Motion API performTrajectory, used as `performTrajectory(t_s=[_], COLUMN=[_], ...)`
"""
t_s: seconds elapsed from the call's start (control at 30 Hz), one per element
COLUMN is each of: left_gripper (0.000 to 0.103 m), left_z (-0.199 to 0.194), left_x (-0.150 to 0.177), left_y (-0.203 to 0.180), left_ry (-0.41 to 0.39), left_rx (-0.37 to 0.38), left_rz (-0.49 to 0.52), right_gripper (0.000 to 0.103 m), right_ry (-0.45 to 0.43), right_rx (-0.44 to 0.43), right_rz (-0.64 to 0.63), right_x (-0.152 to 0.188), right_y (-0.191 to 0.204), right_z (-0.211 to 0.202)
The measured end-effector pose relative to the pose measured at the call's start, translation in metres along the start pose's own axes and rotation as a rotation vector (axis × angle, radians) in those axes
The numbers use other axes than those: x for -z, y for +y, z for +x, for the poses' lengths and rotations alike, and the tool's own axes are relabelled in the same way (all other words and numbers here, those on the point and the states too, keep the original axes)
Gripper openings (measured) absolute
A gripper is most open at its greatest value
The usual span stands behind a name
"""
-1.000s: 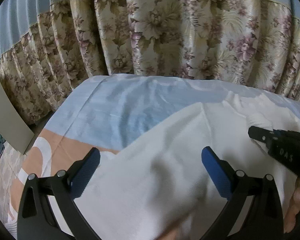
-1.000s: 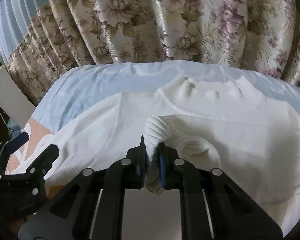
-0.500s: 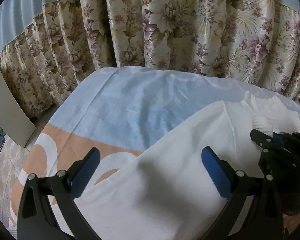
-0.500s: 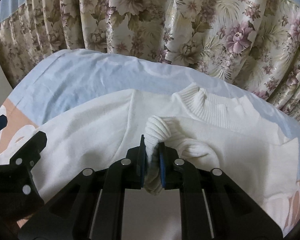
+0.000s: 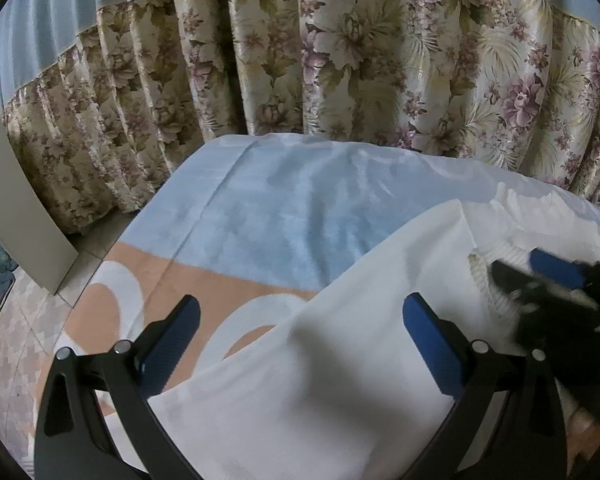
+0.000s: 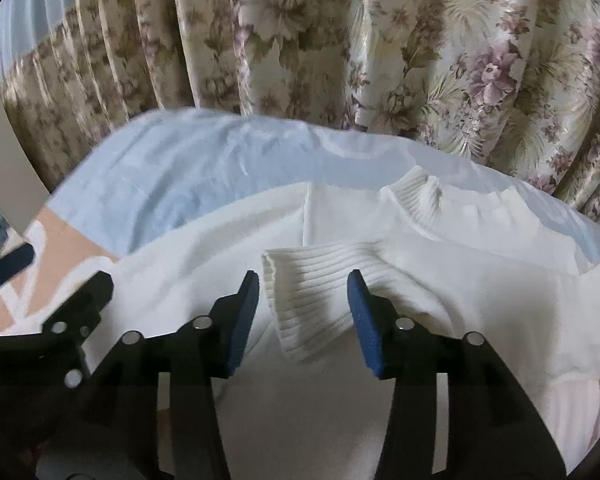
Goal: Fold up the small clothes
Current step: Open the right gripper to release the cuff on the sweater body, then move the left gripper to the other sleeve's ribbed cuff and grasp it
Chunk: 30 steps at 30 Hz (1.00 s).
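Note:
A small white knit sweater (image 6: pixel 480 292) lies flat on the bed, its ribbed collar (image 6: pixel 428 204) toward the curtain. One sleeve is folded across the body and its ribbed cuff (image 6: pixel 300 280) lies between the open jaws of my right gripper (image 6: pixel 304 312), not gripped. My left gripper (image 5: pixel 300 344) is open and empty over the sweater's left part (image 5: pixel 320 380). In the left wrist view the right gripper (image 5: pixel 540 280) shows blurred at the right.
The bed has a light blue and peach sheet (image 5: pixel 284 216). A floral curtain (image 5: pixel 340 60) hangs close behind the bed. A pale board (image 5: pixel 12 216) leans at the left over a tiled floor (image 5: pixel 16 332).
My right gripper was shut on the sleeve cuff and has opened, letting the cuff drop flat on the sweater body. The left gripper has stayed open and shifted slightly left.

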State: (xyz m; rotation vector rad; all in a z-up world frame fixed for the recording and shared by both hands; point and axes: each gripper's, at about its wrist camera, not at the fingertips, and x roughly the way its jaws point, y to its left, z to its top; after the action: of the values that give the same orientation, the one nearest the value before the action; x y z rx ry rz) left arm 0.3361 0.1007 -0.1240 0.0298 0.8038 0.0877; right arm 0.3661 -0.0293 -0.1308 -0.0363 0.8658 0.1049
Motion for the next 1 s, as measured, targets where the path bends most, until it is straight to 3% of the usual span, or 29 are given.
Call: performTrajectory(t_s=[0.13, 0.4, 0.73, 1.0], left_gripper=[0.101, 0.101, 0.101, 0.101], left_z=[-0.013, -0.036, -0.082, -0.118], left_x=[0.006, 0.026, 0.086, 0.142], left_y=[0.011, 0.030, 0.057, 0.104], left_ry=[-0.006, 0.003, 0.029, 0.045], left_rx=[-0.008, -0.037, -0.061, -0.128], left_rz=[-0.008, -0.026, -0.040, -0.109], right_gripper=[0.056, 0.056, 0.059, 0.061], right_ry=[-0.058, -0.052, -0.064, -0.056], right_rx=[0.026, 0.081, 0.053, 0.028], right_rz=[0.059, 0.126, 0.063, 0.033], right_x=[0.000, 0.012, 0.058, 0.091], right_y=[-0.026, -0.080, -0.062, -0.045], right_z=[-0.026, -0.054, -0.096, -0.122])
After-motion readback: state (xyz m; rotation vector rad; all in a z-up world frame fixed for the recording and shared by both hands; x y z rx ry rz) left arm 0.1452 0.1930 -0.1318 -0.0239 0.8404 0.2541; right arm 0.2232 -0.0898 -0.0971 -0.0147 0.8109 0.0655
